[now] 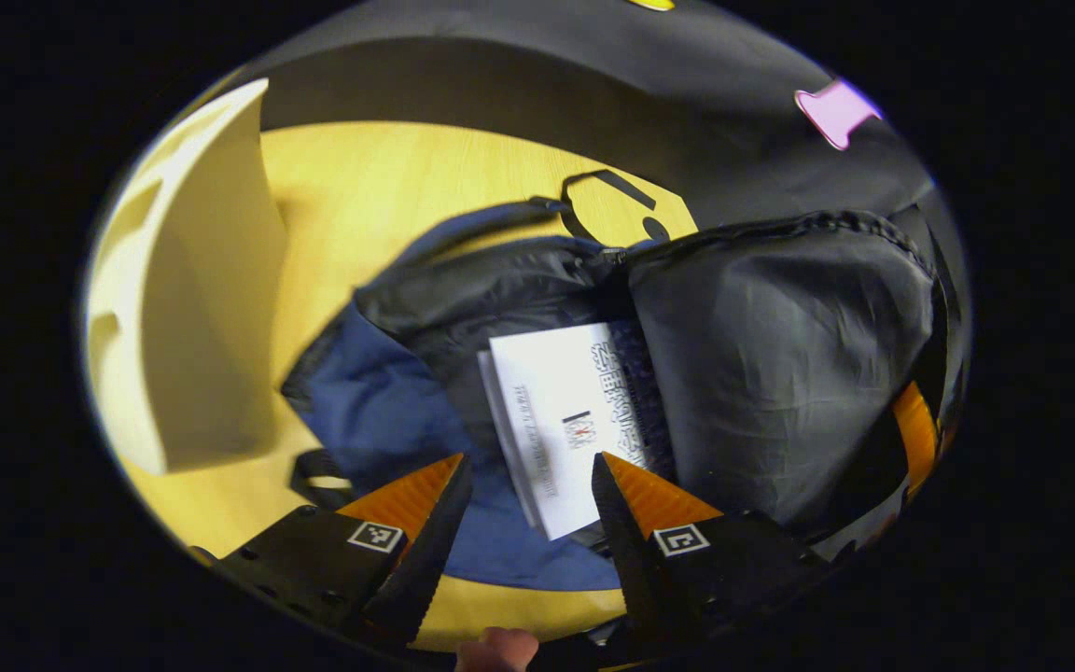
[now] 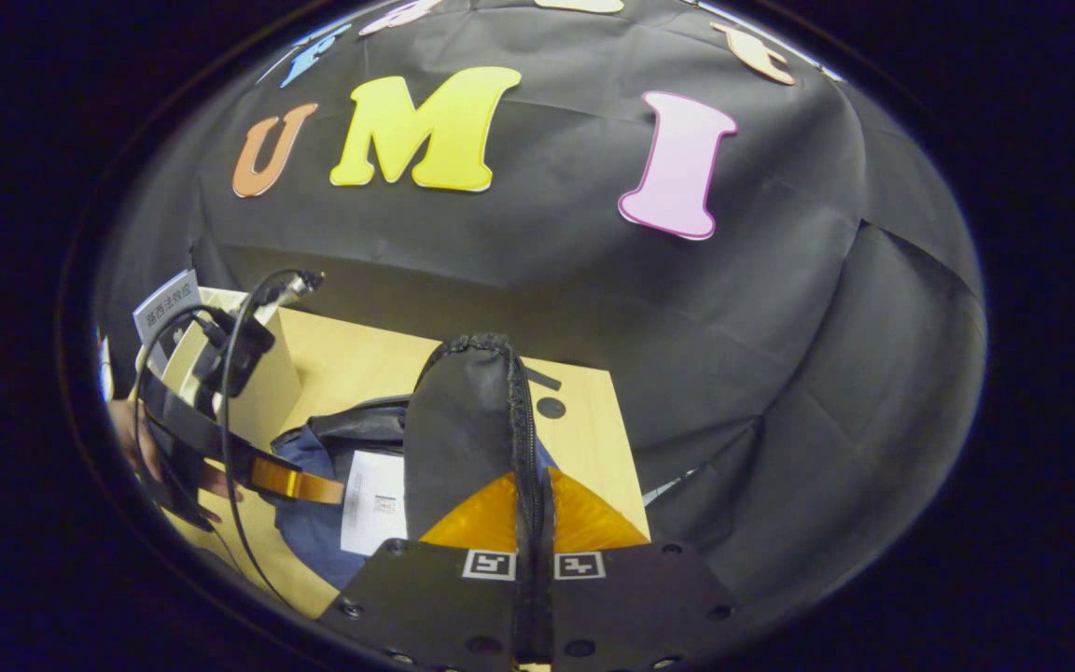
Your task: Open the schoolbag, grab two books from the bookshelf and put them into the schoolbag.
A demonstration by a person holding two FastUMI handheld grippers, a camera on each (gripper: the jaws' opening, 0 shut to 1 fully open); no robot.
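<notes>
Schoolbag (image 1: 379,411) lies open at frame centre on the wooden table (image 1: 379,177); one white book (image 1: 561,420) lies in its mouth. Right gripper (image 2: 534,509), bottom centre of its view, pinches the flap (image 2: 463,420) edge and lifts it, presumably to keep the opening clear. Left gripper (image 1: 528,490) spread and empty over the book. Bookshelf (image 1: 192,280) at left, a further book (image 2: 167,303) in it.
</notes>
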